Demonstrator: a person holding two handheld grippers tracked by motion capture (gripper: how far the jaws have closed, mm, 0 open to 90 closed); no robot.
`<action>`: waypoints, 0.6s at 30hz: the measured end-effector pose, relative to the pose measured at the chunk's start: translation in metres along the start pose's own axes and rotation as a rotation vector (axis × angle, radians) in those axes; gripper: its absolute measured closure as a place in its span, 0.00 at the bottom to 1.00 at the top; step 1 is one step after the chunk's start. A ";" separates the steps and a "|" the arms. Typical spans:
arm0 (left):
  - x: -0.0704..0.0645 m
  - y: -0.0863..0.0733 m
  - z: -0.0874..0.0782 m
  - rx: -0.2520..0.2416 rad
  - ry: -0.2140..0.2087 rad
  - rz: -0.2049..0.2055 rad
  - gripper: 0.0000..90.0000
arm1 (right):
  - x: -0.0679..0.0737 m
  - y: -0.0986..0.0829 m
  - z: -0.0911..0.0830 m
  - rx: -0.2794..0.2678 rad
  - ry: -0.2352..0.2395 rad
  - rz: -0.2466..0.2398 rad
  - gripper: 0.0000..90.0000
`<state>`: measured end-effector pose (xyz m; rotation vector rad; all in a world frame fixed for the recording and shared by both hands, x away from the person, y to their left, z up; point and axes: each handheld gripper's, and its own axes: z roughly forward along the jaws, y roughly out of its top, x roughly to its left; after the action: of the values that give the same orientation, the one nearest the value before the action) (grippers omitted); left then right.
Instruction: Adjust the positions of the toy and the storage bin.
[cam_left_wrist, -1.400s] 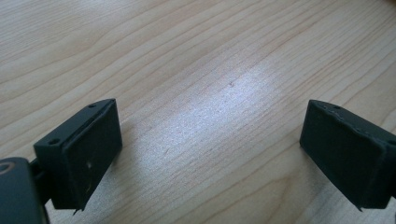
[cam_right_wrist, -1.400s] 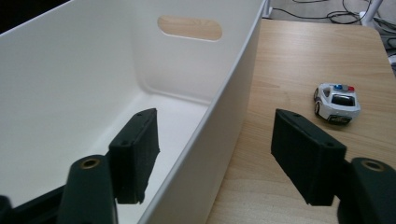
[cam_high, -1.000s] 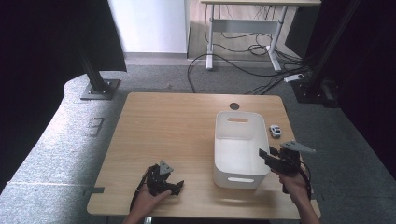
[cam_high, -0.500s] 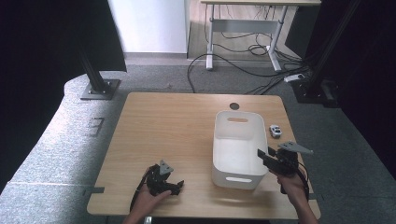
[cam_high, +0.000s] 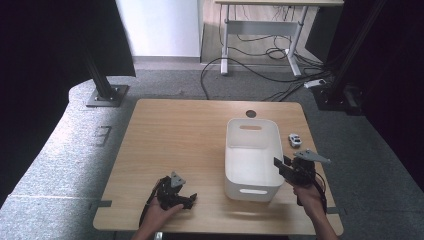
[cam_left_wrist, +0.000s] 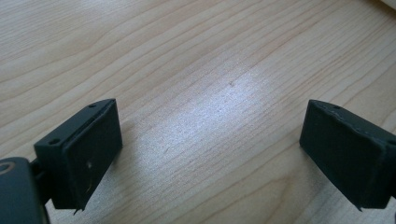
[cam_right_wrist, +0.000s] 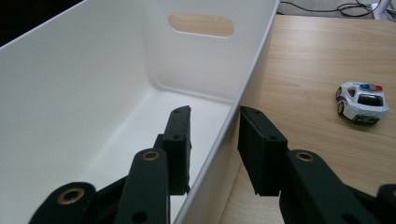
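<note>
1. White bin (cam_high: 251, 157) standing near surface's (cam_high: 175, 135) right edge, toy police car (cam_right_wrist: 362, 102) beside it.
2. Right gripper (cam_right_wrist: 212, 140) fingers straddling bin's right wall, not yet closed.
3. Left gripper (cam_left_wrist: 210, 149) fingers spread wide over bare wood, near front edge.

A white rectangular bin (cam_high: 252, 157) with slot handles stands upright, empty, beside a small toy police car (cam_high: 295, 141).

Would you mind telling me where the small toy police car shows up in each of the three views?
High view: the toy police car sits right of the white bin, near the table's right edge.
Left gripper view: not in it.
Right gripper view: right side, on the wood.
Shared landmark: the bin's right wall, which the right tongs straddle.
</note>
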<state>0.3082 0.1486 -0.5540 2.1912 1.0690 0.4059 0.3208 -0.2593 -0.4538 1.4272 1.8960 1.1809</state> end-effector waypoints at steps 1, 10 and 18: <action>0.000 0.000 0.000 0.000 0.000 0.000 0.06 | 0.000 0.000 0.000 0.000 0.000 0.000 0.71; 0.000 0.000 0.000 0.001 0.000 0.000 0.06 | 0.008 0.001 0.003 0.006 -0.009 0.003 0.71; 0.000 0.000 0.000 0.001 0.000 0.000 0.06 | 0.013 0.002 0.006 0.006 -0.002 0.006 0.71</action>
<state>0.3081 0.1487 -0.5540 2.1917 1.0690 0.4058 0.3226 -0.2449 -0.4535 1.4369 1.8967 1.1776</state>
